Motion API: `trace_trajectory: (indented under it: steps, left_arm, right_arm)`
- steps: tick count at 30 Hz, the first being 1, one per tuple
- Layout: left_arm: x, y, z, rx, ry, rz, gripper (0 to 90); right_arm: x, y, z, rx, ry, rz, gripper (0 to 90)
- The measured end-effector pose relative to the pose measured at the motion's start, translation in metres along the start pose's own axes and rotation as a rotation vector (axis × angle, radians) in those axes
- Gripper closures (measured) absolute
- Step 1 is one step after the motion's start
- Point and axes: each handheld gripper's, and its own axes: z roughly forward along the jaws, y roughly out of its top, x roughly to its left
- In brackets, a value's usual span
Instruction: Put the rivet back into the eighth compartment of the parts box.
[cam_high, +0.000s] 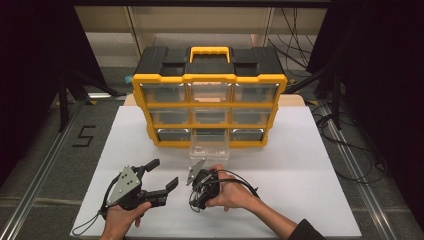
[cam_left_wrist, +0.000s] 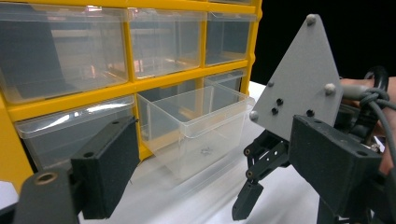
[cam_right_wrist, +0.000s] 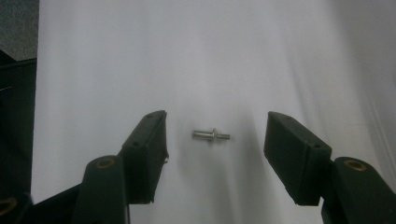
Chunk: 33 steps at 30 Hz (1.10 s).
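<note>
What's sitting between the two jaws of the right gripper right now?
A small metal bolt lies on the white table between the open jaws of the right gripper, touching neither. The right gripper view shows this.

A small silver screw (cam_right_wrist: 211, 135) lies flat on its side on my white desk (cam_right_wrist: 210, 56), between the spread jaws of my right hand-held gripper (cam_right_wrist: 215, 144) and touching neither. Ahead stands the yellow-and-black drawer organizer (cam_high: 209, 80), with clear drawers in three rows. Its bottom middle drawer (cam_high: 210, 145) is pulled out onto the desk, clear and open-topped; it holds something tiny that I cannot make out.
</note>
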Motion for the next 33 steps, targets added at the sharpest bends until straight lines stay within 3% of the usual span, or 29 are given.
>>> trace_trajectory:
  steps: [11, 15, 18, 19, 21, 23, 31, 32, 33]
  left_arm:
    - [0.0005, 0.0004, -0.0004, -0.003, 0.000, 0.004, 16.5]
    - [0.0006, 0.0005, -0.0005, -0.003, 0.001, 0.004, 16.5]
    - [0.0000, 0.0002, -0.0002, -0.001, 0.000, 0.001, 16.5]
    - [0.0001, 0.0001, 0.0000, 0.001, 0.001, 0.001, 16.5]
    - [0.0001, 0.0000, 0.0002, 0.001, 0.000, 0.004, 16.5]
    - [-0.0002, -0.0001, 0.0002, 0.003, -0.001, 0.002, 16.5]
    - [0.0000, 0.0000, 0.0001, 0.002, 0.000, 0.002, 16.5]
    - [0.0002, 0.0000, 0.0000, 0.002, 0.000, 0.002, 16.5]
    - [0.0004, 0.0000, -0.0001, 0.002, 0.001, 0.002, 16.5]
  right_arm:
    - [0.0014, -0.0005, 0.0069, 0.015, 0.009, -0.013, 48.3]
    - [0.0012, -0.0009, 0.0080, 0.060, -0.002, -0.022, 54.0]
    - [-0.0003, -0.0008, 0.0089, 0.043, -0.011, -0.042, 59.0]
    - [0.0014, -0.0008, 0.0090, 0.033, 0.001, -0.010, 60.9]
    - [0.0011, -0.0007, 0.0090, 0.031, -0.003, -0.025, 64.7]
    - [0.0009, -0.0009, 0.0080, 0.056, -0.016, -0.040, 70.4]
    - [0.0002, -0.0004, 0.0075, 0.056, -0.009, -0.026, 70.8]
    - [-0.0014, -0.0005, 0.0077, 0.044, -0.011, -0.043, 70.9]
    - [-0.0003, -0.0003, 0.0074, 0.030, 0.002, -0.020, 70.9]
